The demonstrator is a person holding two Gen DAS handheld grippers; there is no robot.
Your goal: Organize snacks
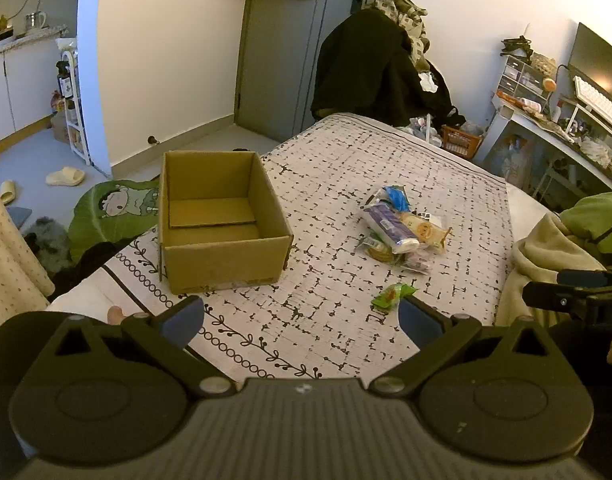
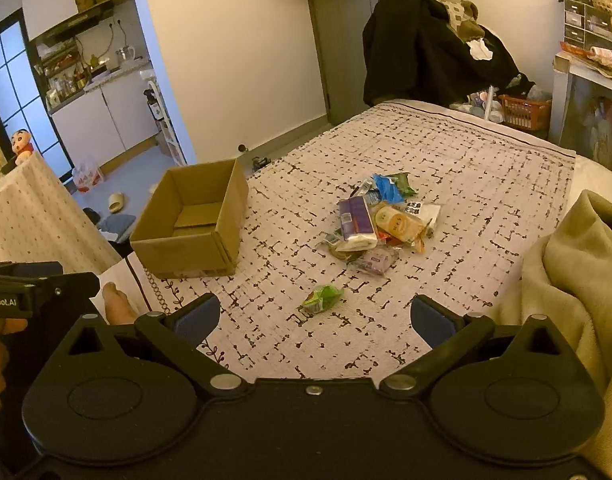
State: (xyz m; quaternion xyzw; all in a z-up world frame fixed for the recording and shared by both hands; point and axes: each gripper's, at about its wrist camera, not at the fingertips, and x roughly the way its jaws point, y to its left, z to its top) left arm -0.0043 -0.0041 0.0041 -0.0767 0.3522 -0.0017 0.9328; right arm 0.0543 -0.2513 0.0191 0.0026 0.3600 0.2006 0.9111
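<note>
An open, empty cardboard box (image 1: 222, 216) stands on the patterned bed cover at the left; it also shows in the right wrist view (image 2: 194, 224). A pile of snack packets (image 1: 401, 228) lies to its right, also in the right wrist view (image 2: 381, 220). A single green packet (image 1: 391, 295) lies nearer, apart from the pile, also in the right wrist view (image 2: 321, 298). My left gripper (image 1: 302, 320) is open and empty above the bed, near the box. My right gripper (image 2: 315, 318) is open and empty, just short of the green packet.
The bed cover (image 2: 465, 184) stretches ahead. A beige blanket (image 2: 573, 264) is bunched at the right. A chair piled with dark clothes (image 1: 373, 68) stands beyond the bed's far end, with an orange basket (image 2: 523, 112) next to it. A bare foot (image 2: 116, 304) rests near the box.
</note>
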